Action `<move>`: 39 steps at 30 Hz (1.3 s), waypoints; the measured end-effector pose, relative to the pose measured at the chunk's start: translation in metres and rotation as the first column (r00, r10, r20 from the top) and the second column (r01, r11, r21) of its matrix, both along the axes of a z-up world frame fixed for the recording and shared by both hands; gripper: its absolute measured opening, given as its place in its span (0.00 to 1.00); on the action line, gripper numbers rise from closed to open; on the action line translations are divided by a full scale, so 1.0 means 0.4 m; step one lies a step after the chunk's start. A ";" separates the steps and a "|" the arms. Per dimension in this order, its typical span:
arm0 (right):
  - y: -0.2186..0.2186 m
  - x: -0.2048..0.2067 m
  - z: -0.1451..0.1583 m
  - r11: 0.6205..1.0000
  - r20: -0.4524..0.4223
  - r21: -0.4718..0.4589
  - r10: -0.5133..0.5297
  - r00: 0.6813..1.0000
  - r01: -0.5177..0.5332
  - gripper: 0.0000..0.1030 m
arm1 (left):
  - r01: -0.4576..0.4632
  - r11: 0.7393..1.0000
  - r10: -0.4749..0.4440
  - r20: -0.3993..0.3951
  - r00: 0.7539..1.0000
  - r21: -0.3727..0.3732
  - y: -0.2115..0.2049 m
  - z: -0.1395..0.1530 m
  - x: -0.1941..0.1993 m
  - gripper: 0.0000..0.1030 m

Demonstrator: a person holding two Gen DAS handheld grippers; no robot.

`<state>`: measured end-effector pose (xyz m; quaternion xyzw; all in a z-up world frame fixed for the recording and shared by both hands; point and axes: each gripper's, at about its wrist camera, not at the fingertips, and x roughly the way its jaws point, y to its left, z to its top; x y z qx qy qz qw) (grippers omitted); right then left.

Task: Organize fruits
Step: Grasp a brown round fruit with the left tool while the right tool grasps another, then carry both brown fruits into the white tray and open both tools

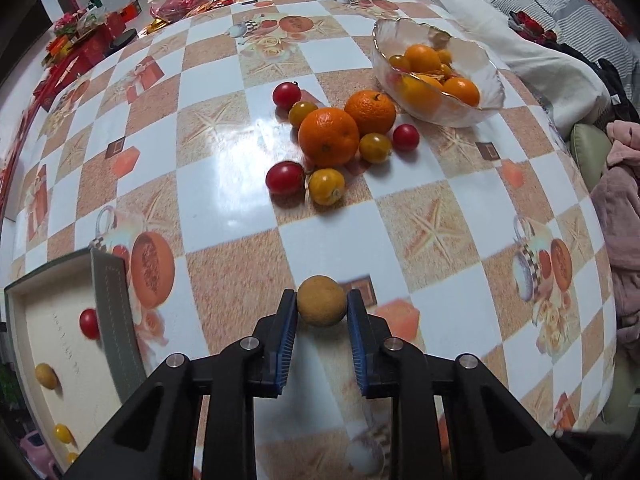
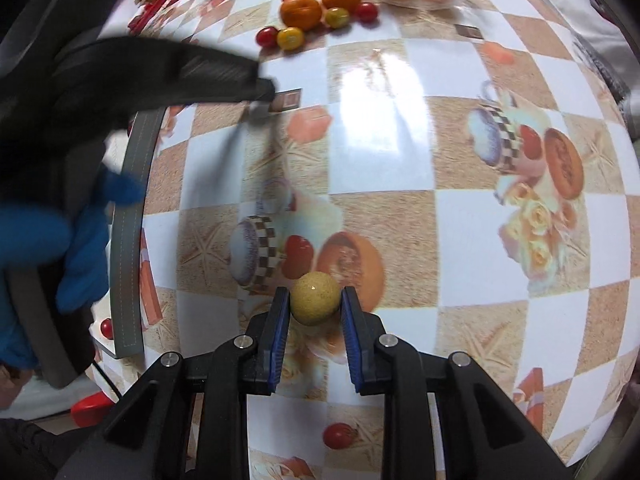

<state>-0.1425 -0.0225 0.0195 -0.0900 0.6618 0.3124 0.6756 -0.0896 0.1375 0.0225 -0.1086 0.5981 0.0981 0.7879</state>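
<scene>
While a small tan fruit (image 1: 321,300), perhaps a longan, is pinched across its middle by the left gripper (image 1: 321,308) above the tabletop's (image 1: 224,168) near edge, another (image 2: 315,299) is clamped likewise by the right gripper (image 2: 315,306); light, round, thin-skinned, both are best squeezed gently.

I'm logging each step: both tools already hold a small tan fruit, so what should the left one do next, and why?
Probably swing the left tool, shut on its tan fruit, left toward the tray and release it there. The tray already holds a red tomato and small yellowish fruits, and it lies close by on that side.
</scene>
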 end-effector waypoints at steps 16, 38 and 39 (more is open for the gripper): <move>-0.011 0.045 0.016 1.000 -0.018 -0.024 -0.002 1.000 0.001 0.27 | -0.068 0.997 0.067 -0.026 0.997 -0.043 -0.002 0.049 -0.206 0.26; 0.010 -0.004 0.143 0.996 0.030 -0.031 0.081 0.996 -0.080 0.27 | -0.159 0.987 0.160 0.037 0.986 -0.019 0.064 0.176 -0.418 0.26; 0.015 -0.009 0.147 0.995 0.033 -0.030 0.091 0.995 -0.090 0.27 | -0.164 0.986 0.164 0.036 0.986 -0.014 0.068 0.180 -0.429 0.26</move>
